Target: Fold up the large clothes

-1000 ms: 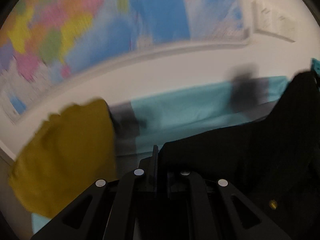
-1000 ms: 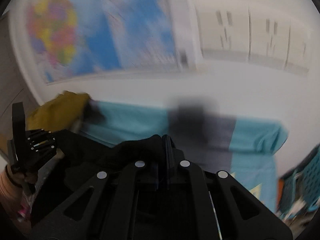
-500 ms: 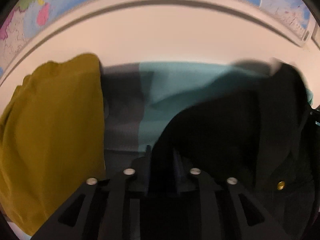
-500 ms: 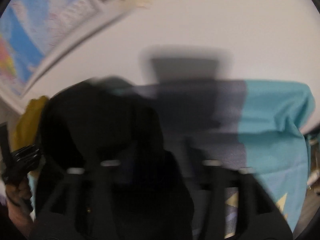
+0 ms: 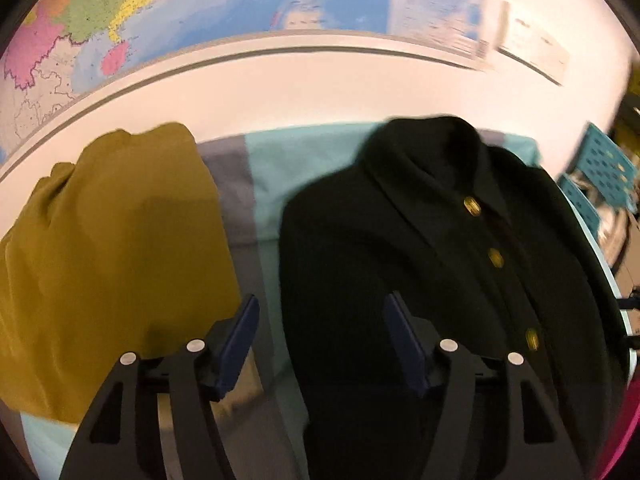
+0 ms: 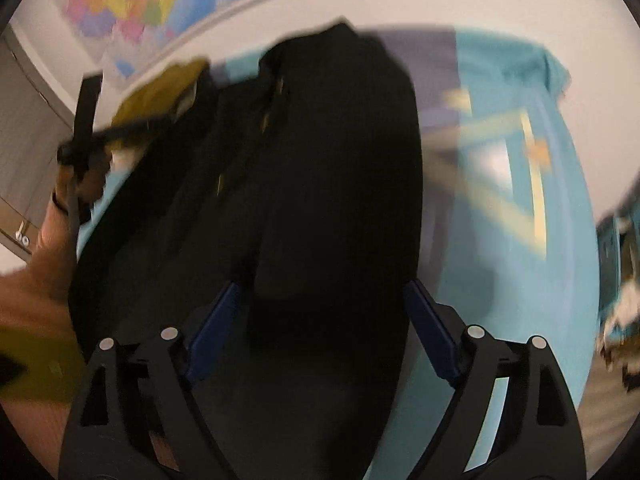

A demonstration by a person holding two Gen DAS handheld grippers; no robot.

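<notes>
A black cardigan (image 5: pixel 400 240) with gold buttons lies spread on the teal table cloth (image 5: pixel 304 160), collar toward the wall. My left gripper (image 5: pixel 322 332) hovers over its left edge. Its jaws are opening; cloth lies beneath them, but the pads do not press on it. In the right wrist view the cardigan (image 6: pixel 328 160) fills the middle. My right gripper (image 6: pixel 322 328) hangs above its folded right side, jaws opening wide with no pad touching the fabric. The left gripper (image 6: pixel 86 128) shows there at far left, blurred, held by a person's hand.
A mustard garment (image 5: pixel 112 260) lies heaped on the table's left part, close to the cardigan. A wall with a coloured map (image 5: pixel 200 8) stands right behind the table. Blue plastic baskets (image 5: pixel 604 176) sit off the right edge. A yellow pattern (image 6: pixel 520 184) marks the cloth's right side.
Both grippers were shut on the black cardigan and held it up; they have swung down over the table, let go and opened, and the cardigan now lies flat.
</notes>
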